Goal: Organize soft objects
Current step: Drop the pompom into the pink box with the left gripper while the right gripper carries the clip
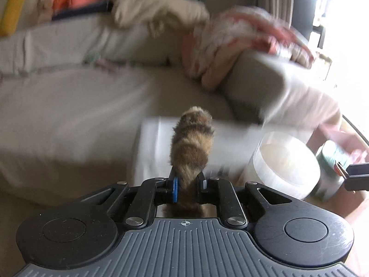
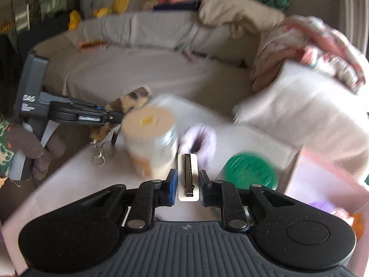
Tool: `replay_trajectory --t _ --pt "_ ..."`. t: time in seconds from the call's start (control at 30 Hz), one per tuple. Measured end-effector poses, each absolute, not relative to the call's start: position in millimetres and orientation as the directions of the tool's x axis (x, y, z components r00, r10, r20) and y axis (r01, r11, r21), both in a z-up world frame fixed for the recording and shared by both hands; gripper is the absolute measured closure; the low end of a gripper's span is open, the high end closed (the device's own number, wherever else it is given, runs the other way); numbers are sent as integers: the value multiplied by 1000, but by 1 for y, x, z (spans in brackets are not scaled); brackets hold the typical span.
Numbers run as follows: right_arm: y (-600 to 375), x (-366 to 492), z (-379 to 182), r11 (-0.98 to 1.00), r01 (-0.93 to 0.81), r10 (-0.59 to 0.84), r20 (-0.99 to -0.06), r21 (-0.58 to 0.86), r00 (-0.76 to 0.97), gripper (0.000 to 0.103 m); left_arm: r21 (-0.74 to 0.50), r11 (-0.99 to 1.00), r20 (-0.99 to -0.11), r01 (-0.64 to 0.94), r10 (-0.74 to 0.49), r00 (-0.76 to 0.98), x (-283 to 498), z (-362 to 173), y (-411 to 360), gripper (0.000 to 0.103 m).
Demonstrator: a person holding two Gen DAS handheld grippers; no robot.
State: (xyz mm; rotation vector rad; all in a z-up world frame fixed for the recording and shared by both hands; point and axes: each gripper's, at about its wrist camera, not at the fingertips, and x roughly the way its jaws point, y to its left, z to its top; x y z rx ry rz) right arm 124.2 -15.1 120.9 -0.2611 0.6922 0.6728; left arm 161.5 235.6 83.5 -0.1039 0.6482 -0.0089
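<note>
Fur keychain (image 1: pixel 191 147), striped brown and tan, sits clenched in the left gripper (image 1: pixel 189 185) above the white desk (image 1: pixel 152 143). Right gripper (image 2: pixel 188 184) grasps a silver clip (image 2: pixel 188 177) beside a lidded jar (image 2: pixel 150 143).

Jar (image 2: pixel 150 143) left of tin (image 2: pixel 251 169), sofa (image 2: pixel 143 73) behind

A white table (image 2: pixel 76 175) stands just before a grey sofa (image 2: pixel 129 73). On the table stand a clear jar with a beige lid (image 2: pixel 150 143), a green-lidded tub (image 2: pixel 251 168) and a pink box (image 2: pixel 327 184). A white cushion (image 2: pixel 299 106) lies on the sofa.
</note>
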Motion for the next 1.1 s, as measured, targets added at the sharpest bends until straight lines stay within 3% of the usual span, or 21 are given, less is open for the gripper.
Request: replay_trajectory --t 0.17,0.37,0.53,0.7,0.87,0.97,1.1 --pt "-54 141 178 804 -592 514 -558 48 651 84 17 1000 -474 13 -3 881 161 185 206 87" --pt "-120 149 225 871 -489 459 -443 52 770 84 64 991 -324 114 -87 942 155 290 136 87" --pt "-176 155 229 918 -395 375 -416 41 829 84 153 969 -235 194 -155 960 156 349 59 87" --pt "-223 157 217 939 -339 331 -413 56 849 84 144 956 -153 256 -234 960 157 377 5 87" --pt "-252 157 202 945 -311 324 -418 100 849 84 129 935 -202 329 -300 932 171 359 -30 87" --pt "-258 157 192 944 -309 326 -431 111 841 84 82 926 -280 368 -333 900 189 326 -40 86" --pt "-256 161 171 933 -325 357 -475 151 804 84 -220 863 -466 454 -502 729 225 246 -37 84"
